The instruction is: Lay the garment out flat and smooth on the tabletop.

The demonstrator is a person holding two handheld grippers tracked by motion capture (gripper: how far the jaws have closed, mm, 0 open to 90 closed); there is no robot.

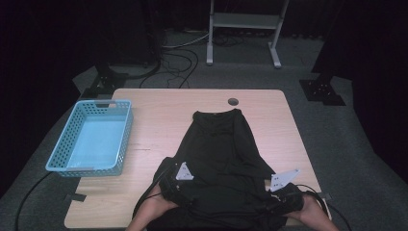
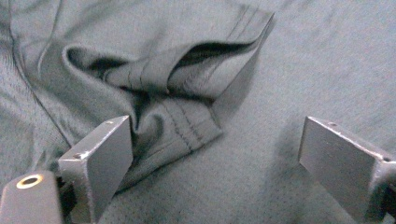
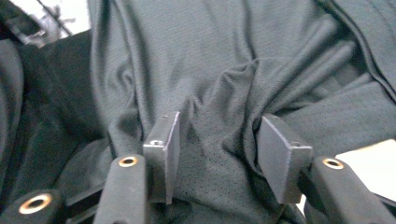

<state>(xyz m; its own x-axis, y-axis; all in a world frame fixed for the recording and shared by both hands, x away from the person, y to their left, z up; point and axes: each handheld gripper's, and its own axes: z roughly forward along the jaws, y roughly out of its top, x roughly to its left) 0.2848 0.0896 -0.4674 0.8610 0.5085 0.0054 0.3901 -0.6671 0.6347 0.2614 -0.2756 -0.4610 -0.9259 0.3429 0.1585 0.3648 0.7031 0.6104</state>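
Standing at the near edge of the desk [image 1: 159, 103], a person works two tools over a black mesh garment [image 1: 222, 144] that lies lengthwise down the middle, its far end flat and its near end hanging over the edge by the forearms. At the far left sits an empty blue plastic basket [image 1: 91, 139], well apart from the cloth. The left tool [image 2: 212, 154] hovers with its jaws wide apart over a stitched, rumpled sleeve hem [image 2: 187, 116]; one jaw sits just beside the fold, but nothing is pinched. The right tool [image 3: 217, 154] stands about half open, a raised ridge of fabric bunched between its jaws; I judge the pads are not pressing on it. To my eye the folding has barely begun: the garment is spread out, the sleeves still need tucking in, the body needs folding, and the basket waits unused.
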